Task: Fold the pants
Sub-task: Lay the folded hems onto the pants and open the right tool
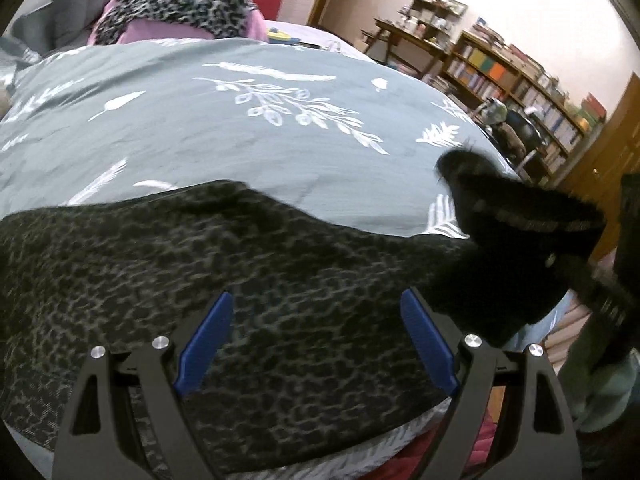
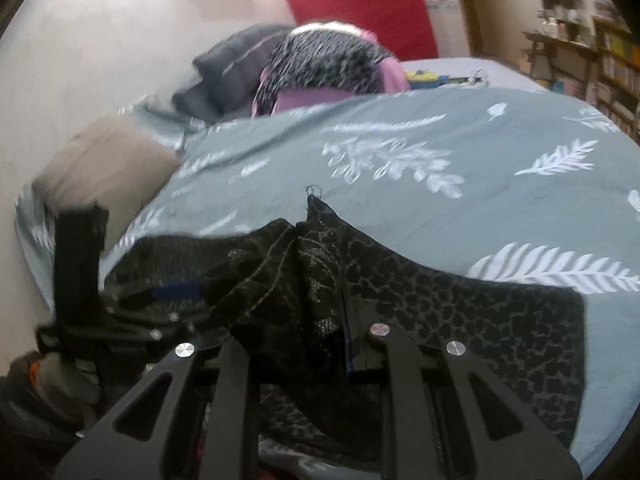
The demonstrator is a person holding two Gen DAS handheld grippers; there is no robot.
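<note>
Dark leopard-print pants lie across the near edge of a grey bed cover with white leaf prints. My left gripper hovers just above the pants, its blue fingers wide open and empty. In the right wrist view my right gripper is shut on a bunched fold of the pants and lifts it off the cover. The raised fabric hides its fingertips. The right gripper also shows at the right of the left wrist view, holding dark cloth.
A pile of leopard-print and pink clothes and grey pillows lie at the bed's far end. A beige pillow lies by the wall. Bookshelves and a wooden table stand beyond the bed.
</note>
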